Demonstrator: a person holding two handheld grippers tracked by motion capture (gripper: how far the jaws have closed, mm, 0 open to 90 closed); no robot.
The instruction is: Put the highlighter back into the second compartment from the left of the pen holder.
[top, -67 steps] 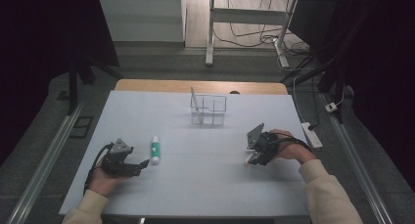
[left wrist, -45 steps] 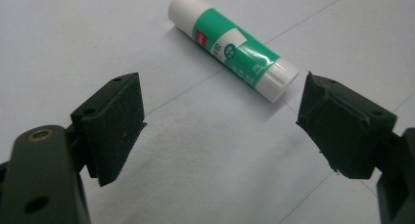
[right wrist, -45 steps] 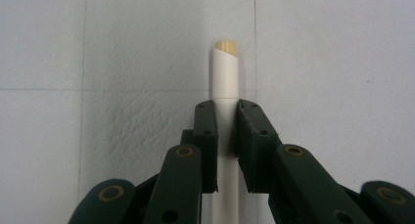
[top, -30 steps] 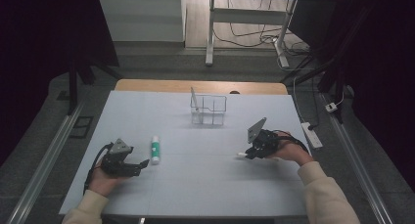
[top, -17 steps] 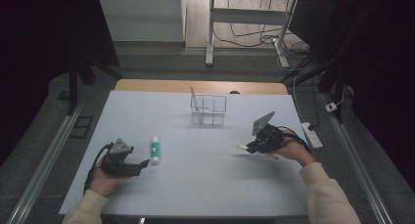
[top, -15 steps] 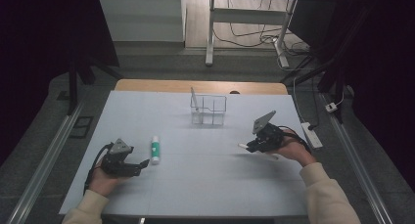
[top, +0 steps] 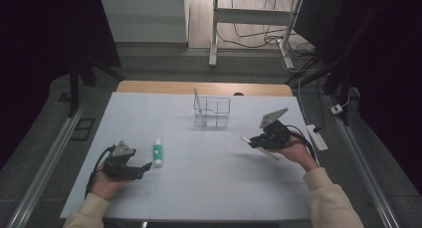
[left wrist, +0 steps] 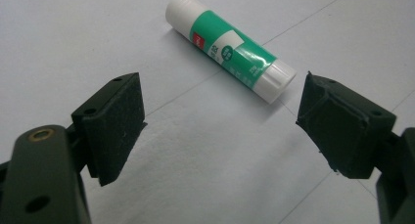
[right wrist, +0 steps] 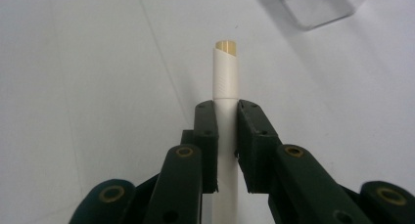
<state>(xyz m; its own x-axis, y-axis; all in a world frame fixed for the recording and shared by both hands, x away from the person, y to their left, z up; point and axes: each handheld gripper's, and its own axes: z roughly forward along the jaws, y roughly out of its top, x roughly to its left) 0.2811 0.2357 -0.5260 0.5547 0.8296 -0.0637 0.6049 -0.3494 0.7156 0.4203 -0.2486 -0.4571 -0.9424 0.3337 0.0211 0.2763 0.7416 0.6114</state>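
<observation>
A green-and-white glue stick lies flat on the pale table. My left gripper rests just near of it, open, with the stick's cap end a little beyond its pads and untouched. My right gripper is shut on a thin white stick with a beige tip. It holds the stick above the table's right half, tip pointing left toward the middle. A clear box stands at the far centre, with an upright stick in its left corner.
A white power strip lies off the table's right edge beside trailing cables. A wooden strip borders the far edge. Metal rails run along the floor on both sides. Desk legs stand beyond the table.
My right gripper has shifted slightly up and away with the white stick clamped in it. The left gripper and the glue stick have stayed put.
</observation>
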